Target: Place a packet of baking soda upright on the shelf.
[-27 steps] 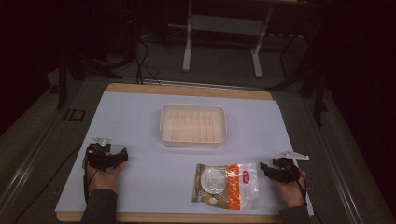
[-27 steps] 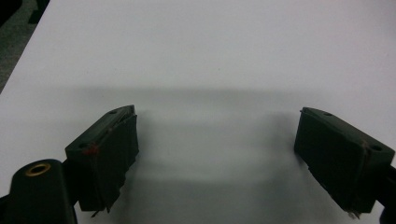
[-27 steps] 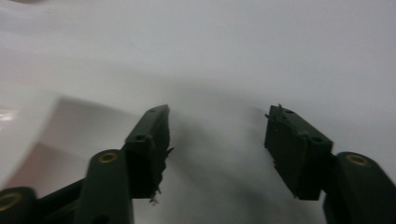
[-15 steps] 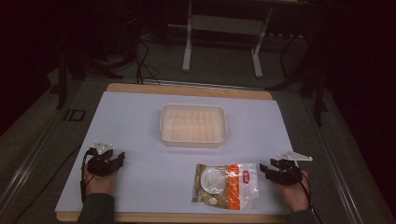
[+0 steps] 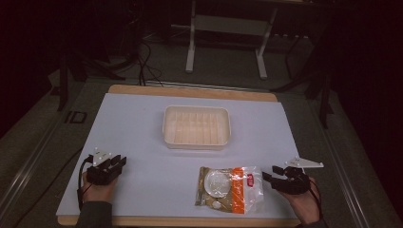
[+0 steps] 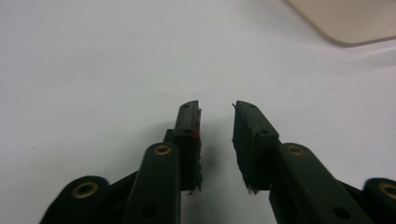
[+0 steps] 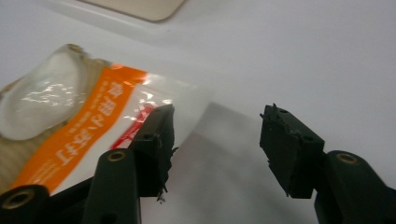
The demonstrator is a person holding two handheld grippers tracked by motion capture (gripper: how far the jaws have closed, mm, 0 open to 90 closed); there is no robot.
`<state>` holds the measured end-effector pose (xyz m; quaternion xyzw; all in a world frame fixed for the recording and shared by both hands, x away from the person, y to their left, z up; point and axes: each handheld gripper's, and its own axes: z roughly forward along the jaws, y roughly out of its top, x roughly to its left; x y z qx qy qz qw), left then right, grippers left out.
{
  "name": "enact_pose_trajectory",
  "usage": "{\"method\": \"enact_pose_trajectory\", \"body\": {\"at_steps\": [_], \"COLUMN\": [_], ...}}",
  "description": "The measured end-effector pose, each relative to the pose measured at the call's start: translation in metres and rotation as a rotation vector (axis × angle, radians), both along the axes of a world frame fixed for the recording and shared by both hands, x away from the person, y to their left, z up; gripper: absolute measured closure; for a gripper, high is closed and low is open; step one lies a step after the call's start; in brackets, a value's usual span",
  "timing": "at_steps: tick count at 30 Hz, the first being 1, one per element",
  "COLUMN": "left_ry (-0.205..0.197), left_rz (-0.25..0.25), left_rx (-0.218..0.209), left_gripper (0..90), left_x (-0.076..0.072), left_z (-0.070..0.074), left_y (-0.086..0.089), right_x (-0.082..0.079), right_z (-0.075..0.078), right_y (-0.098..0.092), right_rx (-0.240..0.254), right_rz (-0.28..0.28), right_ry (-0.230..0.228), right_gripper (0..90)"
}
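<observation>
Bag: clear plastic with an orange printed band and a round pale piece inside; lies flat on the near right part of the table, in front of the tray and just beside the right gripper's tips; in the right gripper view spreads out to the left, clear edge reaching in between the two black jaws.
Table: white-covered top with a wooden rim, dark floor all around.
Tray: pale, rectangular, ribbed floor; sits in the middle of the table, well apart from both grippers; one corner at the top right of the left gripper view and one at the top of the right gripper view.
Right gripper: at the near right edge, held in the right hand, pointing left toward the bag; jaws wide apart, clamped on nothing; left jaw over the bag's clear edge, contact impossible to tell; right jaw over bare table.
Left gripper: near left side, held in the left hand, well apart from bag and tray; jaws parted by a narrow gap, only bare white table between them, holding nothing.
</observation>
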<state>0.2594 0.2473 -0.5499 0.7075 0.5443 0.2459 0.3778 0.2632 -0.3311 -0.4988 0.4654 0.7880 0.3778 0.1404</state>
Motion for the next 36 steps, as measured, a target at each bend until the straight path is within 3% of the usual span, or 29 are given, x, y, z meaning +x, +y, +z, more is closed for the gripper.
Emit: {"method": "enact_pose_trajectory", "body": {"at_steps": [8, 15, 18, 27, 31, 36], "left_ry": [-0.013, -0.019, -0.031, -0.024, -0.025, -0.027], "left_rz": [-0.052, -0.086, -0.095, -0.079, -0.072, -0.077], "left_rx": [-0.003, 0.037, 0.024, -0.004, -0.016, 0.001], "left_gripper": [65.1, 64.1, 64.1, 62.2, 62.2, 62.2], "left_x": [-0.004, -0.005, -0.006, -0.005, -0.005, -0.005], "left_z": [0.001, 0.0, -0.001, -0.001, -0.001, -0.001], "left_y": [-0.003, -0.009, -0.008, -0.005, -0.004, -0.005], "right_x": [-0.006, -0.004, -0.004, -0.003, -0.003, -0.003], "right_z": [-0.005, -0.013, -0.017, -0.027, -0.03, -0.032], "right_y": [0.004, 0.008, 0.008, 0.011, 0.016, 0.018], "right_rx": [0.051, 0.079, 0.093, 0.176, 0.168, 0.177], "right_rz": [0.037, 0.057, 0.058, 0.064, 0.077, 0.1], "right_ry": [0.038, 0.079, 0.094, 0.157, 0.177, 0.194], "right_gripper": [41.8, 41.5, 41.6, 46.4, 48.0, 51.8]}}
